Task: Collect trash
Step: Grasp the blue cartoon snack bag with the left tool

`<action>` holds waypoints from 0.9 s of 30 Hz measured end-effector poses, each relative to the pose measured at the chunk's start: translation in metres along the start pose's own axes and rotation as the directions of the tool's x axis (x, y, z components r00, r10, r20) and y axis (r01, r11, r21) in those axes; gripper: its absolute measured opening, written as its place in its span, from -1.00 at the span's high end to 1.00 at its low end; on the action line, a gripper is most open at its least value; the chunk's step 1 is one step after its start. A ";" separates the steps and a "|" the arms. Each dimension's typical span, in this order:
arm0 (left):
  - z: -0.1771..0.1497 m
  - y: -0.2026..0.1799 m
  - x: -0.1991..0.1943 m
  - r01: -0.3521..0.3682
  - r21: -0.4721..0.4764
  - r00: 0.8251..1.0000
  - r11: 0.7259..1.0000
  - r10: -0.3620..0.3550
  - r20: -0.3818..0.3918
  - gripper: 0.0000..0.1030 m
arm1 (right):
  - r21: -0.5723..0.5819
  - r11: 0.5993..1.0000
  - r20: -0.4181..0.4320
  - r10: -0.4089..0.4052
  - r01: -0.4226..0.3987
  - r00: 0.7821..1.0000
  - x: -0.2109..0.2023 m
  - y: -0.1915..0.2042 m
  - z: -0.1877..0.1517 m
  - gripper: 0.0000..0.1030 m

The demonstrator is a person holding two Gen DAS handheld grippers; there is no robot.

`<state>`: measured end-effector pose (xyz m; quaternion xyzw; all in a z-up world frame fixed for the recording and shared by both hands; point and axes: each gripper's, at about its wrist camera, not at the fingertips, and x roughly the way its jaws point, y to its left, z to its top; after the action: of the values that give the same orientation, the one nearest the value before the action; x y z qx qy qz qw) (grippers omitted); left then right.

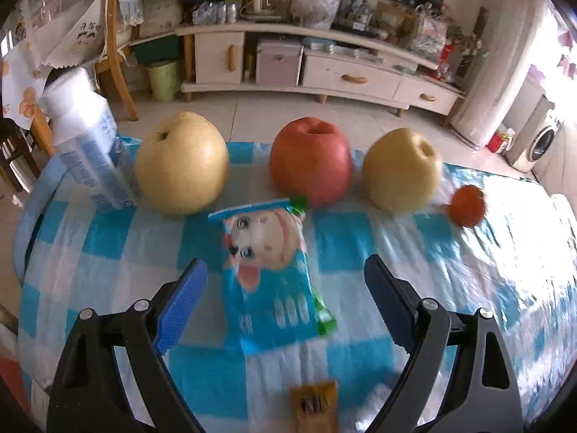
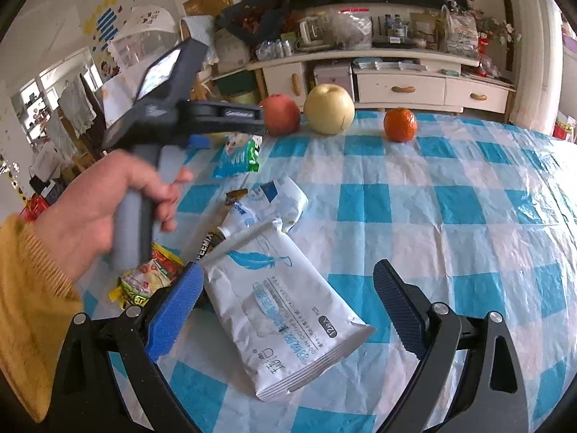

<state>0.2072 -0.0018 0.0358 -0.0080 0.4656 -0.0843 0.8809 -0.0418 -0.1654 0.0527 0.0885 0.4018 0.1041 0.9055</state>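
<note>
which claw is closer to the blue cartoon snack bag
Left. The left claw hangs open right over the blue cartoon snack bag, which lies between its fingers. The right claw is farther back, over the white wipes pack.

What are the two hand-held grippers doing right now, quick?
Left hand-held gripper: open, holding nothing, a blue snack packet lies between its fingers.
Right hand-held gripper: open, holding nothing, above a white pouch.
</note>
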 end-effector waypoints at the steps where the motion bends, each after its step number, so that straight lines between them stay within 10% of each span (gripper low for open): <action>1: 0.003 0.001 0.007 -0.004 -0.005 1.000 1.000 0.004 -0.013 -0.73 | 0.006 1.000 -0.006 0.002 -0.002 1.000 0.002 -0.002 0.000 -0.83; 7: 0.016 0.012 0.035 -0.035 -0.047 0.997 0.998 0.032 -0.067 -0.72 | 0.044 0.999 -0.036 0.017 -0.015 0.999 0.007 -0.012 0.000 -0.83; 17: 0.010 0.011 0.040 -0.050 -0.028 0.993 0.998 0.047 -0.108 0.13 | 0.056 0.998 -0.066 0.018 -0.014 0.998 0.008 -0.021 0.000 -0.83; 27: -0.028 0.006 0.013 0.015 -0.002 0.993 1.000 -0.015 -0.119 0.19 | -0.001 0.998 -0.153 0.060 -0.061 0.986 0.023 -0.013 -0.010 -0.83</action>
<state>0.1924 0.0036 0.0089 -0.0068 0.5172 -0.0910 0.8510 -0.0323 -0.1716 0.0268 0.0898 0.4670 0.1392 0.8686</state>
